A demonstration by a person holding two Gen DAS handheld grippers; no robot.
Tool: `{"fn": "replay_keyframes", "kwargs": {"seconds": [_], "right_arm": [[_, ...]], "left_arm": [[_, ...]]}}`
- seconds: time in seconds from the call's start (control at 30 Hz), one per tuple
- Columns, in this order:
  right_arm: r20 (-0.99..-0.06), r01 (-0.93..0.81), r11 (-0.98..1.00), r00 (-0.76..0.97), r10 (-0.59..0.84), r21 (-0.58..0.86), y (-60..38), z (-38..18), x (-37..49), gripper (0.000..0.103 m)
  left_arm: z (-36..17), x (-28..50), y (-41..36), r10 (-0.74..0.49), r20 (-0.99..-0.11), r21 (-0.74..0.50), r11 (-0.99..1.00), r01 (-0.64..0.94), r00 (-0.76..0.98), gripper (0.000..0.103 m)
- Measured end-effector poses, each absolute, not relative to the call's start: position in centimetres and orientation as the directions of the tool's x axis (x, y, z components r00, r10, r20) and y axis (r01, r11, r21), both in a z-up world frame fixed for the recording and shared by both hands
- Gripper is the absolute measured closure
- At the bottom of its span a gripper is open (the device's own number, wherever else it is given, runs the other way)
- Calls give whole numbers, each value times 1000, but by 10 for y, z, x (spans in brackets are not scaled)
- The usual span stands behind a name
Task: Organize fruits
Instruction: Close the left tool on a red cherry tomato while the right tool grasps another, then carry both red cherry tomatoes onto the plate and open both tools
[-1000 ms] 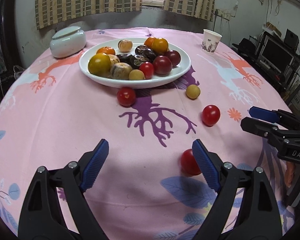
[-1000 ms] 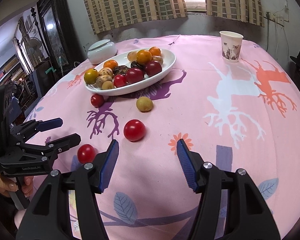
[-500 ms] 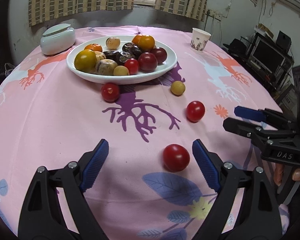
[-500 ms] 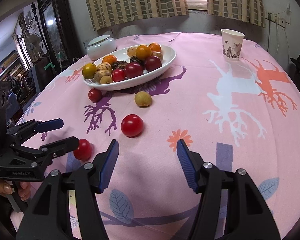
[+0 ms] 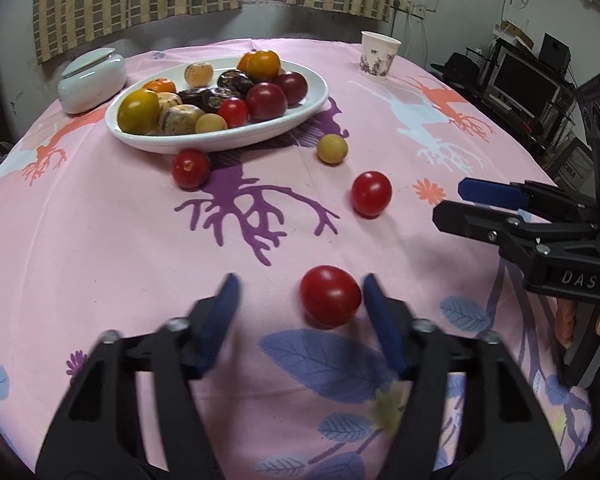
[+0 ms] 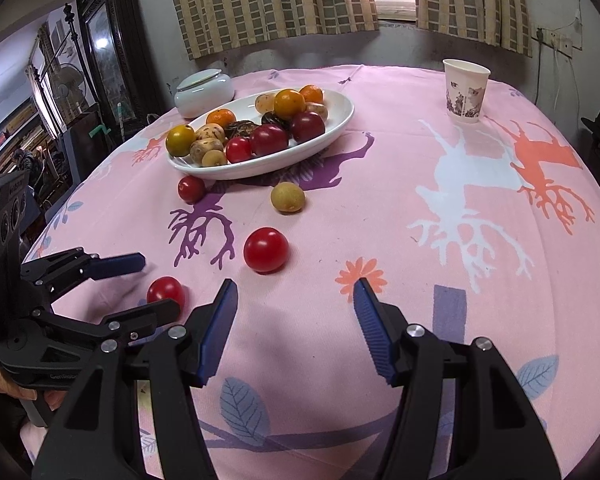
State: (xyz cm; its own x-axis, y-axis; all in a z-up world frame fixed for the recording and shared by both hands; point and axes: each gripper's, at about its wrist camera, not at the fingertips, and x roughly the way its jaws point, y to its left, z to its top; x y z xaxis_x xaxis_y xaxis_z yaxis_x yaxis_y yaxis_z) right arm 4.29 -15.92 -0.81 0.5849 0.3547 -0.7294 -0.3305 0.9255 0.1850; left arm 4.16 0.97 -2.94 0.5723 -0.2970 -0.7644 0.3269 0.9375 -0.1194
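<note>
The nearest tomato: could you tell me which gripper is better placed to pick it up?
Left. The left gripper has just been closing around the tomato; the right gripper hangs beside it, empty.

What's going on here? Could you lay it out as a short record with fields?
Surface: round table under a pink tablecloth
Plate: white, oval, heaped with mixed fruit
Loose fruit: three red tomatoes, one yellowish fruit
Left gripper: jaws just closing round the nearest tomato; one pad at it, the other apart
Right gripper: open, nothing between its jaws
Also there: paper cup, white lidded jar
</note>
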Motion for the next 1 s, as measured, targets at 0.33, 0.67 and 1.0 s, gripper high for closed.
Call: {"fn": "replay_keyframes", "kwargs": {"seconds": [0.33, 0.67, 1.0], "right_arm": [[-741, -331, 930, 582, 334, 159, -155, -9, 44, 42], [-792, -370, 927, 550, 266, 55, -113, -23, 77, 42], [-782, -406, 912, 549, 294, 58, -102, -12, 91, 71]], "left_arm": [[-32, 39, 3, -319, -768, -124, 925, 359, 556, 72], [-32, 42, 10, -334, -770, -154, 924, 350, 543, 73], [-28, 48, 21, -352, -772, -203, 926, 319, 530, 73]]}}
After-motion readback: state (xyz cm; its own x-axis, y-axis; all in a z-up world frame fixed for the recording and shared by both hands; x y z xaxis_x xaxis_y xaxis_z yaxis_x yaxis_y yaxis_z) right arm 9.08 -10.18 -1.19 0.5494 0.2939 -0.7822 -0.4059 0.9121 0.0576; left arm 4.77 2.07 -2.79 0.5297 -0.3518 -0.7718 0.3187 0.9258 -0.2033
